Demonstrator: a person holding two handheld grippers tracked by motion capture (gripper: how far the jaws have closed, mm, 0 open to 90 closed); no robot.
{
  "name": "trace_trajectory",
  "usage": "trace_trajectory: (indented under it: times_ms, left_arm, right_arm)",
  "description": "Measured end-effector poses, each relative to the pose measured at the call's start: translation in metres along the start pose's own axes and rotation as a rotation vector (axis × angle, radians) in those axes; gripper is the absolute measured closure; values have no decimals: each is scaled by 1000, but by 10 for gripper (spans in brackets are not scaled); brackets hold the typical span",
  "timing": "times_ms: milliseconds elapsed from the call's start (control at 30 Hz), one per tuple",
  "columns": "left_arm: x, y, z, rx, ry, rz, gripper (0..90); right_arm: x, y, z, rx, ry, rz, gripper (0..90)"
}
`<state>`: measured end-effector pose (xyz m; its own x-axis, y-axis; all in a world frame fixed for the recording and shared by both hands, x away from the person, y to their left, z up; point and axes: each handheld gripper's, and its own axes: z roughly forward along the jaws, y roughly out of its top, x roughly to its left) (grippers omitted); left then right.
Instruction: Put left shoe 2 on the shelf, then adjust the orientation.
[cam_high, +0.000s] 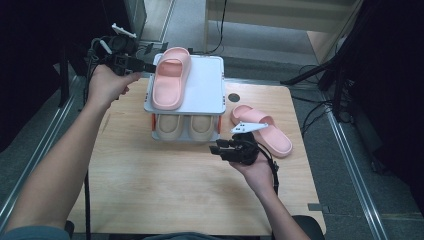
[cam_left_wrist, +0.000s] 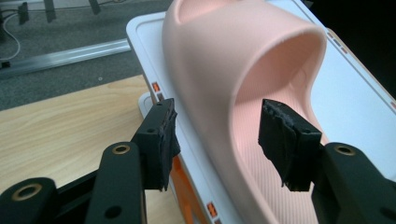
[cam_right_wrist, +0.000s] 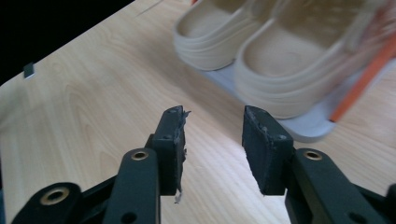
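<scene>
Pink foam slipper (cam_left_wrist: 243, 70) lies on the top shelf of a white two-tier shoe rack (cam_high: 205, 85), its side wall standing between the parted jaws of the left gripper (cam_left_wrist: 217, 140); neither pad visibly presses it, so the jaws read as released around the wall rather than grasping it. Risk: the slipper sits at the shelf's near-left edge, and a jaw withdrawn at an angle could, by judgement, catch the wall and drag it off the rim. A second pink slipper (cam_high: 262, 130) rests on the wooden surface (cam_high: 175, 190), just beyond the right gripper (cam_right_wrist: 212, 144), whose jaws are released and empty above bare wood. Ahead of those jaws, a beige pair (cam_right_wrist: 261, 51) occupies the lower shelf. Hard to make out: the beige pair's far ends are cut off and blurred; the slipper's heel lies outside the left gripper view; contact between pad and foam cannot be settled.
</scene>
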<state>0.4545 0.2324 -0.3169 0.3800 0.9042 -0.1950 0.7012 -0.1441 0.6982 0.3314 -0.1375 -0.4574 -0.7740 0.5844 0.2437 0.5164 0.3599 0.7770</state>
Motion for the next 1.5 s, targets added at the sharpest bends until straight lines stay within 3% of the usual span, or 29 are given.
trace_trajectory:
  times_ms: [67,200,433,567,833,933,1200,1367,1467,1500]
  left_arm:
    - [3,-5,-3,3,-20,7,448]
    - [9,-15,-8,11,-16,23,437]
    - [20,-30,-14,-11,-52,14,421]
    - [22,-43,-14,-16,-55,42,417]
    - [31,-68,-13,-23,-66,18,407]
    - [31,-76,-11,-30,-79,6,398]
    - [24,-99,-10,-28,-84,32,397]
    - [19,-114,-10,-34,-83,38,397]
    - [19,-123,-10,-38,-90,33,396]
    - [19,-126,-10,-35,-87,34,396]
  right_arm:
    - [-6,1,-6,-8,-27,-10,616]
    - [-20,1,-15,-9,-57,0,686]
    - [-44,-4,-28,-11,-102,50,730]
    - [-58,-7,-33,-8,-121,68,784]
    - [-84,-10,-41,-14,-162,97,889]
    - [-95,-10,-42,-1,-184,89,900]
    - [-128,-18,-51,-5,-231,163,900]
    - [-147,-20,-51,3,-257,186,900]
    - [-157,-23,-48,22,-301,181,900]
    - [-162,-24,-47,31,-306,202,900]
